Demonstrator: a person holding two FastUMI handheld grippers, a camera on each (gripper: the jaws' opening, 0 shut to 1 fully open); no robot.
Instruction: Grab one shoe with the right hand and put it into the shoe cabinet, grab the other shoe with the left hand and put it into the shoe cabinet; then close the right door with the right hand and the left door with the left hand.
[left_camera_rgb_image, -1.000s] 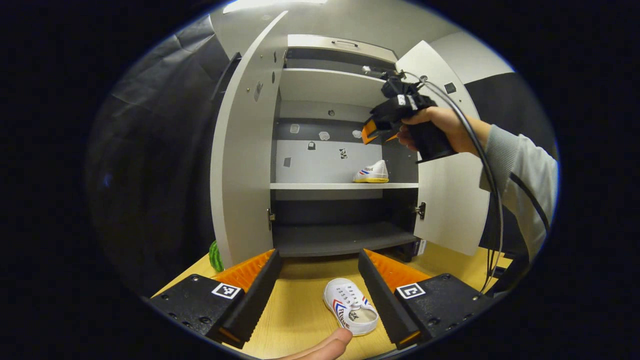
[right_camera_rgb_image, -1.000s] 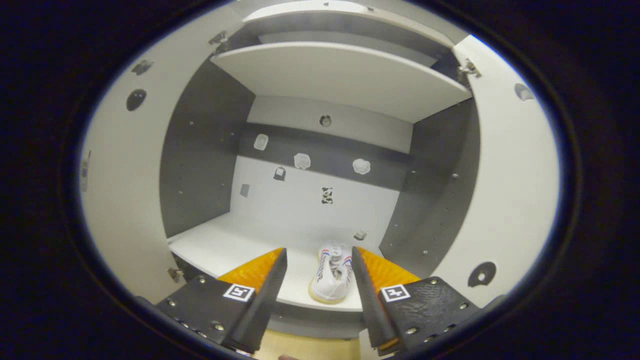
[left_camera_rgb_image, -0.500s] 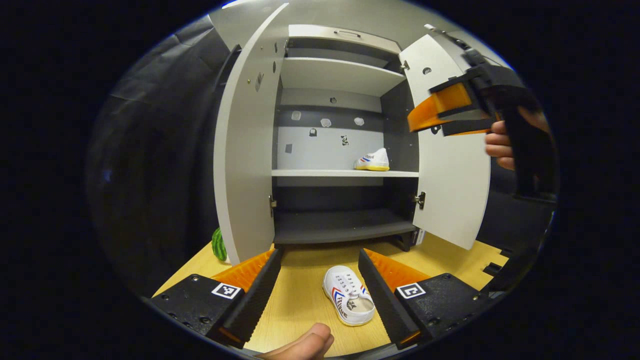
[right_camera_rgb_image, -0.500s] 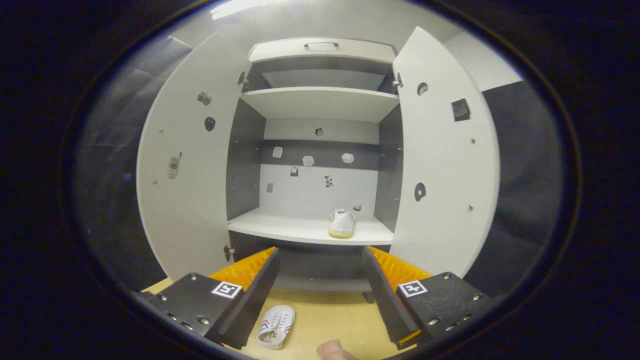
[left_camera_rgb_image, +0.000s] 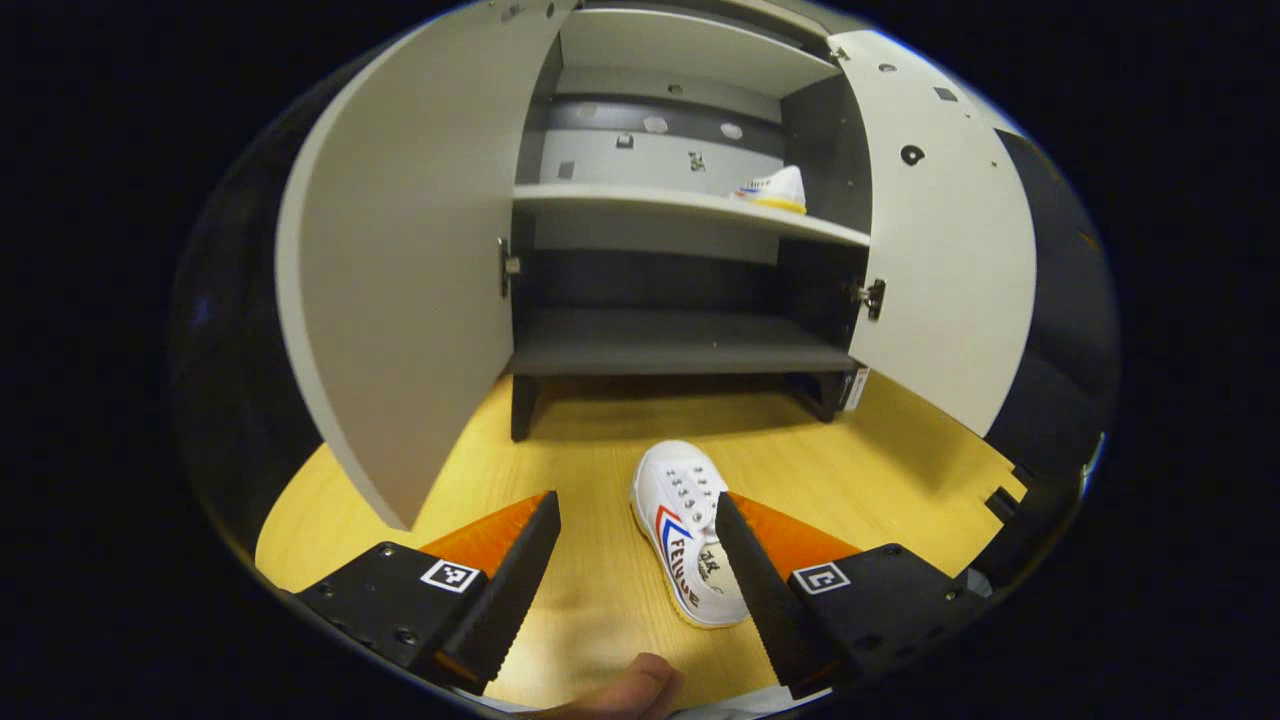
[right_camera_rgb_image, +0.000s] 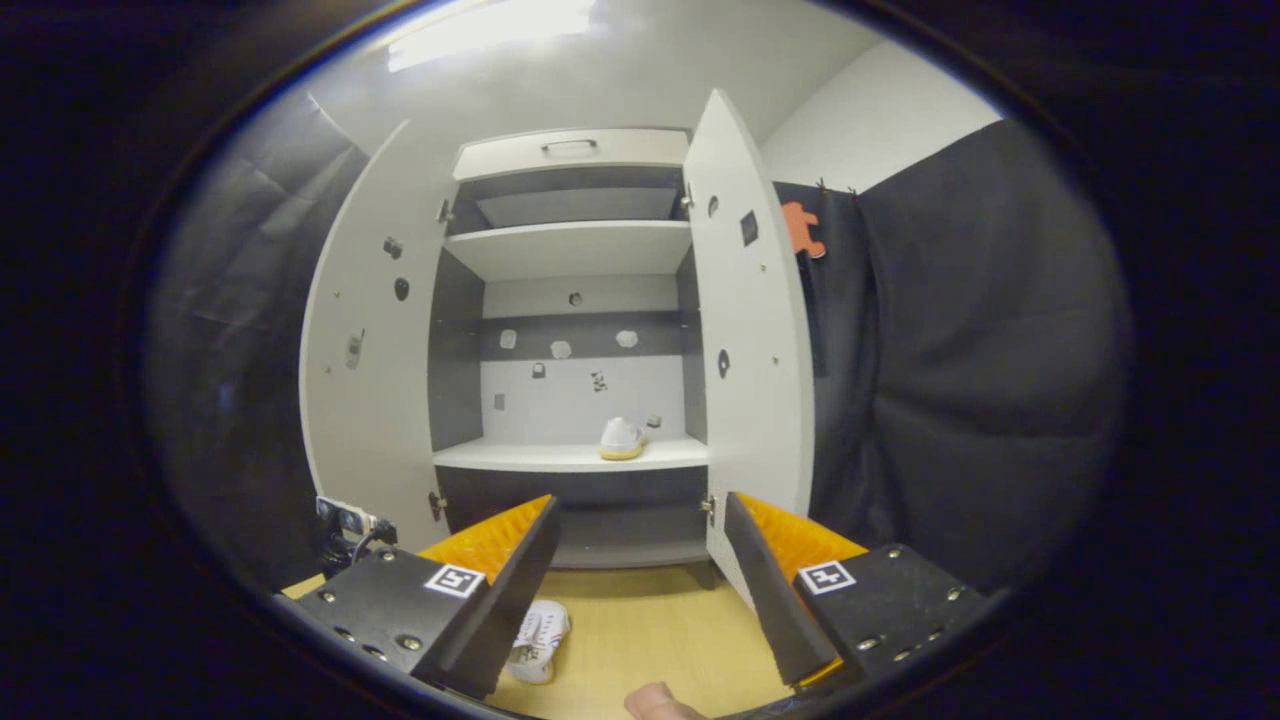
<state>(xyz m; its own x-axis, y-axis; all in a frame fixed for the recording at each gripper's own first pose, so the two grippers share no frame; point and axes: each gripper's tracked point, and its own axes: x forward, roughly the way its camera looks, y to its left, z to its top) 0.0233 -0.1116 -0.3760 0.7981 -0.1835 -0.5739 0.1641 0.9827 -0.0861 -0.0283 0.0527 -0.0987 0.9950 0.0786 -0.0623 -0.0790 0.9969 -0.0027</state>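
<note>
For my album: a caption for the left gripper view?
Open left gripper over a shoe on the floor, before the open cabinet.

The left gripper view sits low over the counter, tilted downward and facing the open cabinet from close by; a shoe lies right in front of its tongs, near the lens. The right gripper view looks from farther back and higher, level, straight at the cabinet, with its tongs at the bottom edge and the right door edge-on near centre. Both views share the cabinet's shelves, both open doors, the shelved shoe, the counter and the shoe on it.
</note>
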